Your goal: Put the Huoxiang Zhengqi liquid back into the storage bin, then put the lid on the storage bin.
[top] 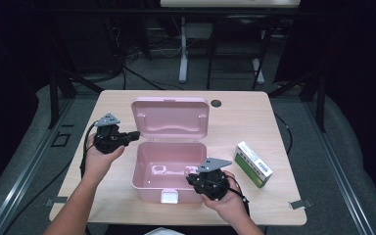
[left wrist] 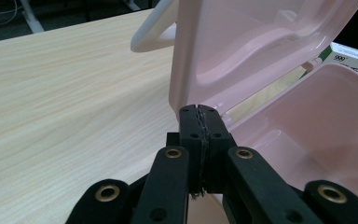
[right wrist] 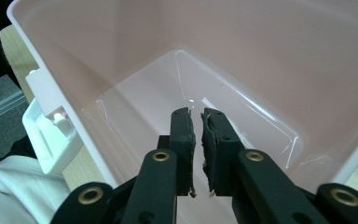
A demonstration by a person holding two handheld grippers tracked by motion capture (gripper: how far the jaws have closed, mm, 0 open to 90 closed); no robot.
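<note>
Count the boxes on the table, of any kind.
2: an open pink plastic case at the table's centre, and a green-and-white carton lying to its right, near the right gripper. None look hidden.

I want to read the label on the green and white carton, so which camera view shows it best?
The high view: the green and white carton lies whole on the table, right of the pink box, though its print is too small to read. The left gripper view catches one corner behind the box's open lid.

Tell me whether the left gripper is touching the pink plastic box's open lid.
Cannot tell. In the left gripper view the shut left gripper overlaps the pink plastic lid's lower corner, but neither contact nor gap shows plainly.
</note>
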